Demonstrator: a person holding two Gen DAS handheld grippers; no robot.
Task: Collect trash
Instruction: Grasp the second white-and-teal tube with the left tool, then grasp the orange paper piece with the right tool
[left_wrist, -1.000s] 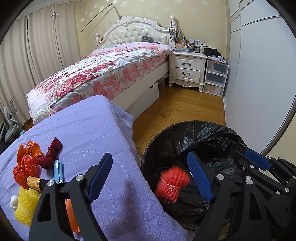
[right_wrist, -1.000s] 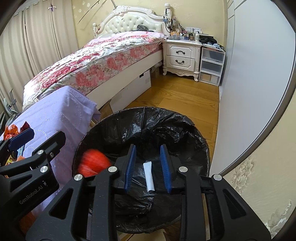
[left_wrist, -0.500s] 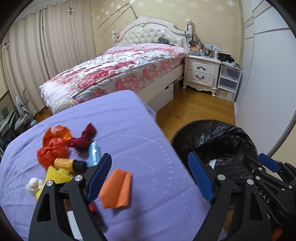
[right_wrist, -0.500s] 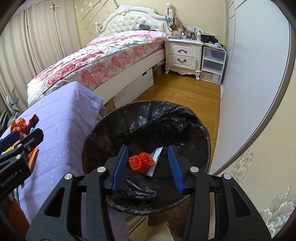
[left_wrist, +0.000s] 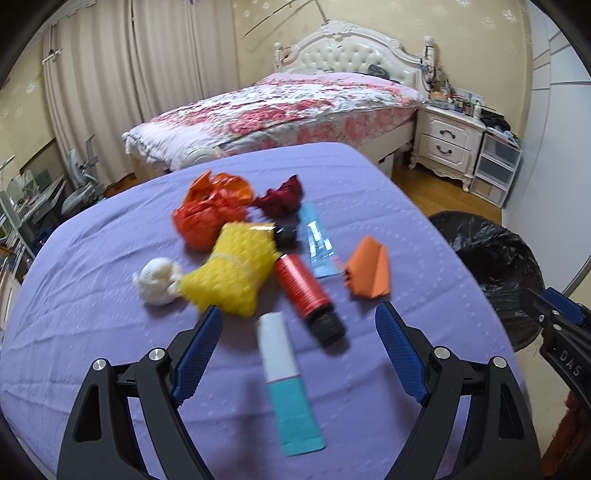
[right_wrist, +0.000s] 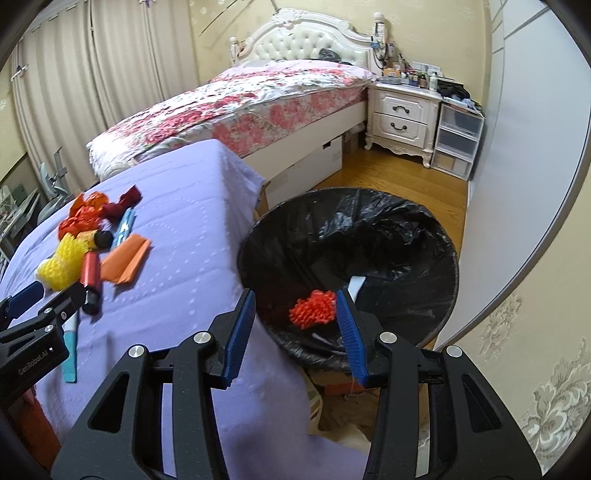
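while the right gripper hangs part-open and empty over the bin, the left gripper gapes over the white-and-teal tube on the purple cloth — next pickup: lower, close squarely.

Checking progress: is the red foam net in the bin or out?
In. The red foam net lies inside the black-lined bin, beside a white tube.

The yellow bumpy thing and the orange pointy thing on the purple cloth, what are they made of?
The yellow bumpy thing looks like soft foam netting: its surface is a puffy, matte mesh, cinched near the middle. The orange pointy thing seems to be folded paper or thin card: flat matte faces with sharp creases. Blur leaves both uncertain.
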